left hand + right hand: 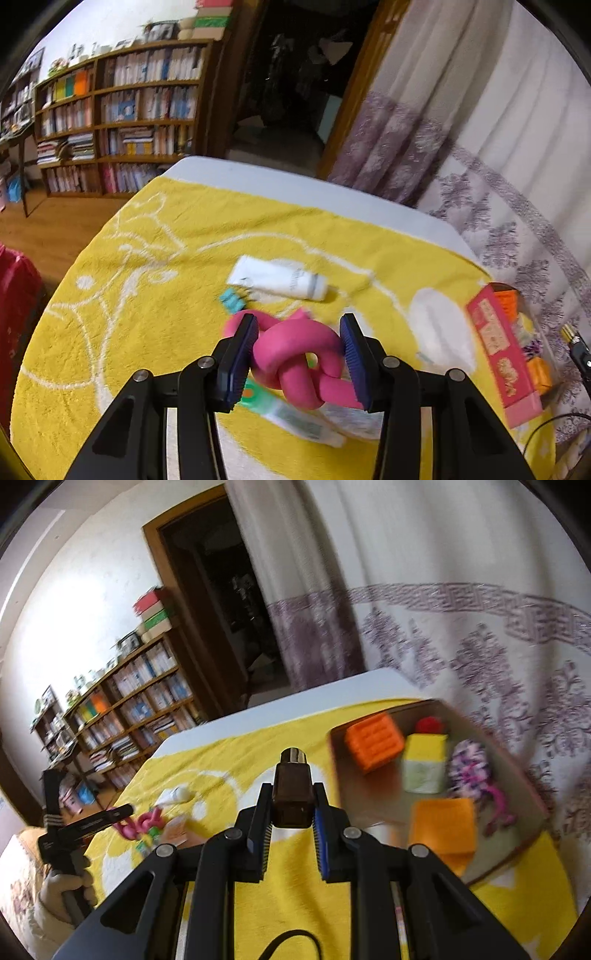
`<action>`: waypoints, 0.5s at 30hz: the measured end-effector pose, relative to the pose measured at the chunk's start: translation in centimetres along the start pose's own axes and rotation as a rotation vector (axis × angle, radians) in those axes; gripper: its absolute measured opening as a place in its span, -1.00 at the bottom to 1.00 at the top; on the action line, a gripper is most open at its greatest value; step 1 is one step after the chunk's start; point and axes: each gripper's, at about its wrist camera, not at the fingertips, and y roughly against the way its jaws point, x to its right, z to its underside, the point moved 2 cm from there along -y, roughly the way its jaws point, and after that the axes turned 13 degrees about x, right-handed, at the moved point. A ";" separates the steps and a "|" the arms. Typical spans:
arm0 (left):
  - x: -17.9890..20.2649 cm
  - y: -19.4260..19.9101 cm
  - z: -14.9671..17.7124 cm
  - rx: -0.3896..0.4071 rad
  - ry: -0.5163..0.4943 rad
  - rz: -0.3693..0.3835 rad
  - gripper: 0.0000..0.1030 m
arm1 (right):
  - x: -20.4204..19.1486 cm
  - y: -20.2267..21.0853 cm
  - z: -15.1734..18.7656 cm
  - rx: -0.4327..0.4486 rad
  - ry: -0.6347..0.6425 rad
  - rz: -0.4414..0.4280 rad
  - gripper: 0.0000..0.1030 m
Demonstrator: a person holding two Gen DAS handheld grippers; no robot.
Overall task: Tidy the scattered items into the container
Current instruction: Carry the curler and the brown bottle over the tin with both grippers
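My left gripper (299, 322) is shut on a pink knotted foam toy (295, 350), held just above the yellow towel (147, 295). Beneath it lie a white tube (277, 277), a teal clip (232, 300) and a green-and-white tube (295, 417). My right gripper (291, 789) is shut on a small dark brown bottle (291, 775) with a silver cap, held left of the open box (391, 712). The box holds an orange block (373, 744), a yellow-and-white carton (424, 764), a red ball, a patterned cloth and an orange pad (443, 823). A gloved hand (62, 886) carries the left gripper (123, 814) at far left.
The box's pink side (498, 343) stands at the towel's right edge against a patterned curtain (480, 129). Past the table's far edge (258, 177) are a dark doorway and a bookshelf (122, 122). A red bag (14, 295) sits at the left.
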 end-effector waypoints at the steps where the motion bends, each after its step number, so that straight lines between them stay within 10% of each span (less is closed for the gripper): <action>1: 0.7 0.2 -0.2 0.001 -0.003 0.020 -0.07 | 0.7 0.3 -0.2 0.010 -0.008 0.018 -0.58; 15: 14.6 1.7 -1.6 -0.003 -0.164 0.262 -0.07 | 7.6 -0.3 -1.4 0.039 -0.032 0.167 -0.58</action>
